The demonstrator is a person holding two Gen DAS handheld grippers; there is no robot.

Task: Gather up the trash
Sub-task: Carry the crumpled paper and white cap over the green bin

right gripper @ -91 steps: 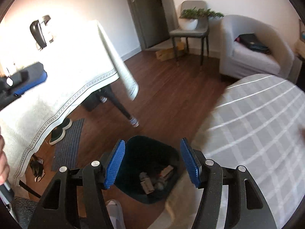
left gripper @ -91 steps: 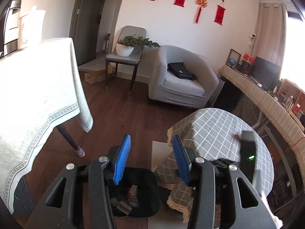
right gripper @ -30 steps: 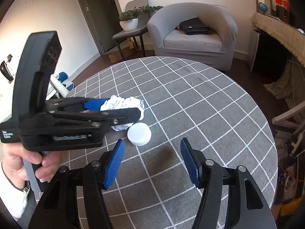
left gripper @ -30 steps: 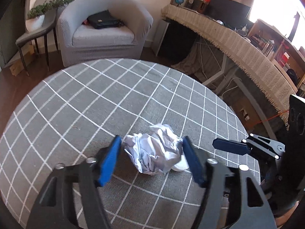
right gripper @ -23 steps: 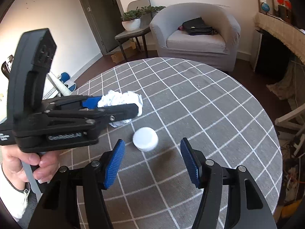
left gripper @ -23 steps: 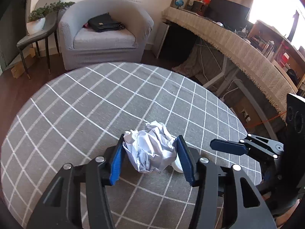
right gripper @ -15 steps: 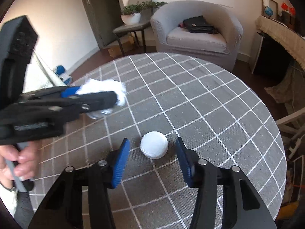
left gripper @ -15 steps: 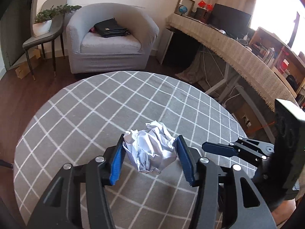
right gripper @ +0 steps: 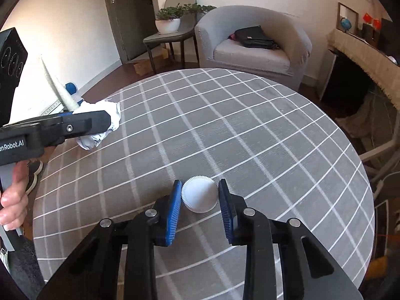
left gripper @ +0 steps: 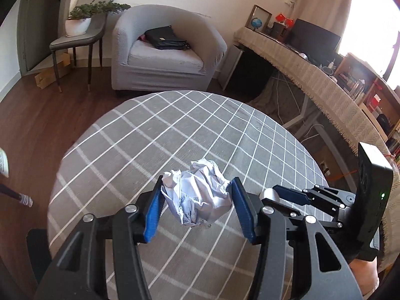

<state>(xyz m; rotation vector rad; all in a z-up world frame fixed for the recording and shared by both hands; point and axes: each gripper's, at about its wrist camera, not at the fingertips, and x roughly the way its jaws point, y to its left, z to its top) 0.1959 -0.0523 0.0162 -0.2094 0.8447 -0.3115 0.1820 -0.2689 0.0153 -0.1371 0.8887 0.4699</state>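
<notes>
Behind left tongs (left gripper: pixel 196 206), perhaps a cap (left gripper: pixel 268 193)

Crumpled white paper (left gripper: pixel 197 195) is seen between ribbed blue pads (left gripper: pixel 152 215); matt grey checked cloth covers the bench (right gripper: pixel 250 130); a ridged white plastic cap (right gripper: pixel 199 196).

A crumpled ball of white paper (left gripper: pixel 197 195), faintly printed, sits low in the centre of the left wrist view, lifted off the checked cloth. A white ribbed cap (right gripper: pixel 199 197) lies flat on the cloth, bottom centre of the right wrist view.
</notes>
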